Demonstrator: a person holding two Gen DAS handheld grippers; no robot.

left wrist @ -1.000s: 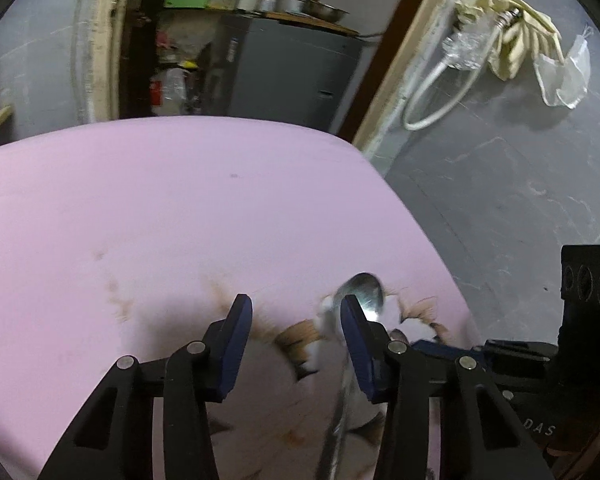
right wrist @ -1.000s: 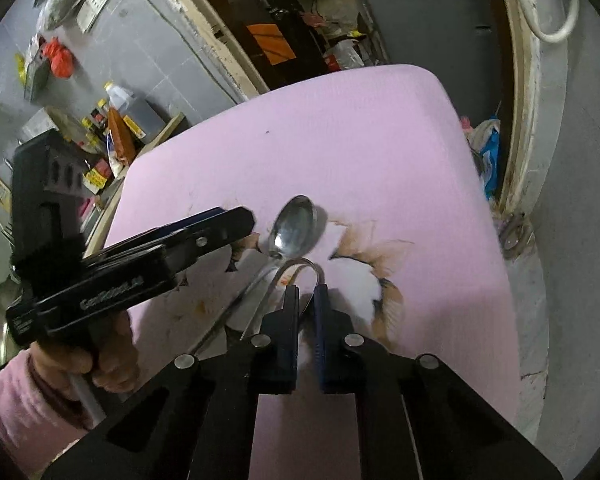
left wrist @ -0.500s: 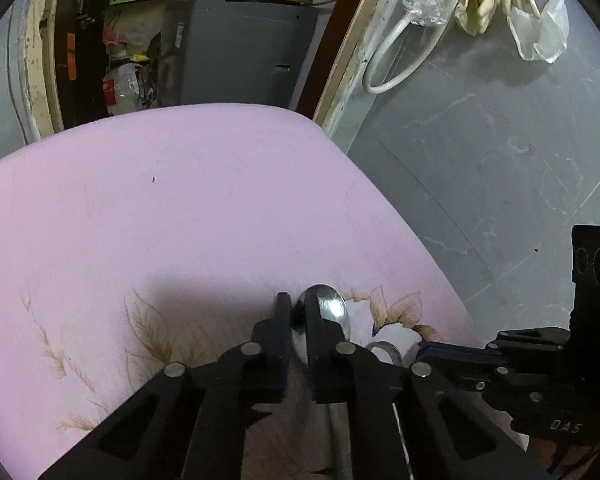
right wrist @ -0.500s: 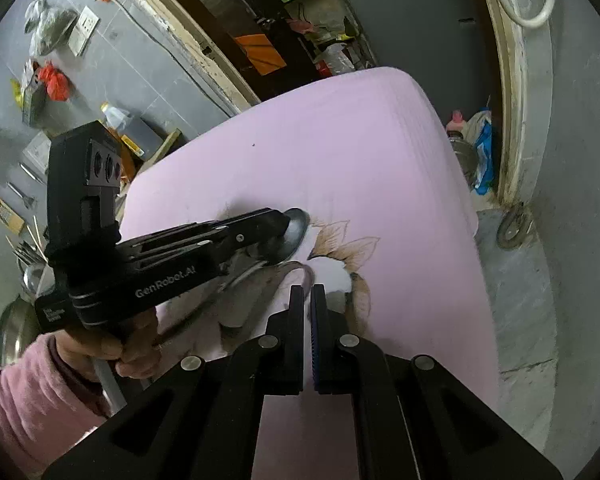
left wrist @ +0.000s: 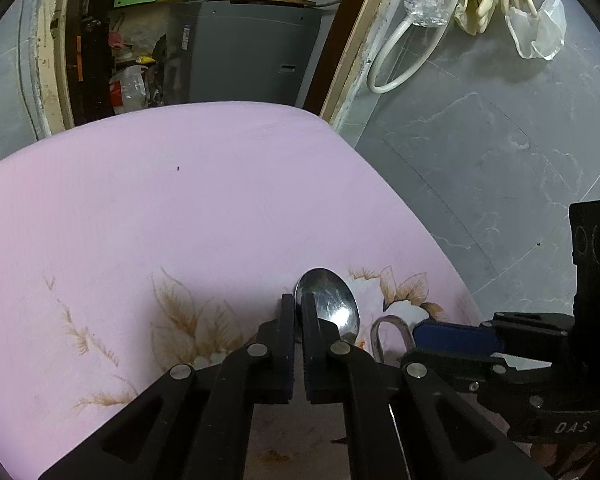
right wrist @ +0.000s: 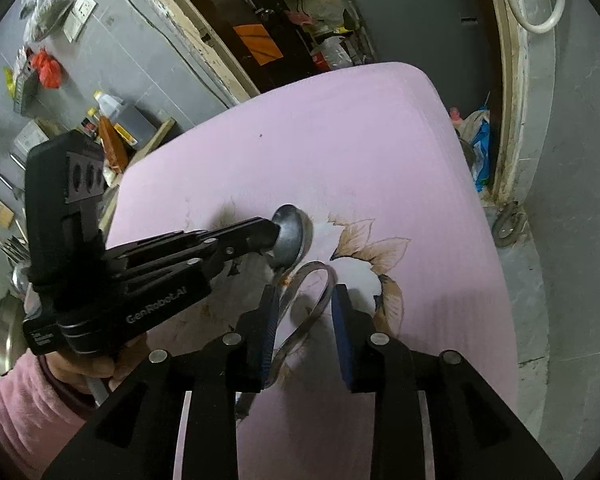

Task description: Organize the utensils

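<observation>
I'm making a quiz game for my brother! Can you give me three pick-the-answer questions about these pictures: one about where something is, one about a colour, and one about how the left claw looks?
1. Where is the bowl of the spoon?
A) at the tip of the left claw
B) on the floor
C) on a shelf

2. What colour is the cloth under it?
A) green
B) pink
C) yellow

3. How is the left claw?
A) wide open
B) shut
C) out of sight

Answers:
1 A, the bowl's rim sits between the claw's fingertips.
2 B, the cloth is pink with brown flower prints.
3 B, its fingers are pinched together on the spoon's rim.
</observation>
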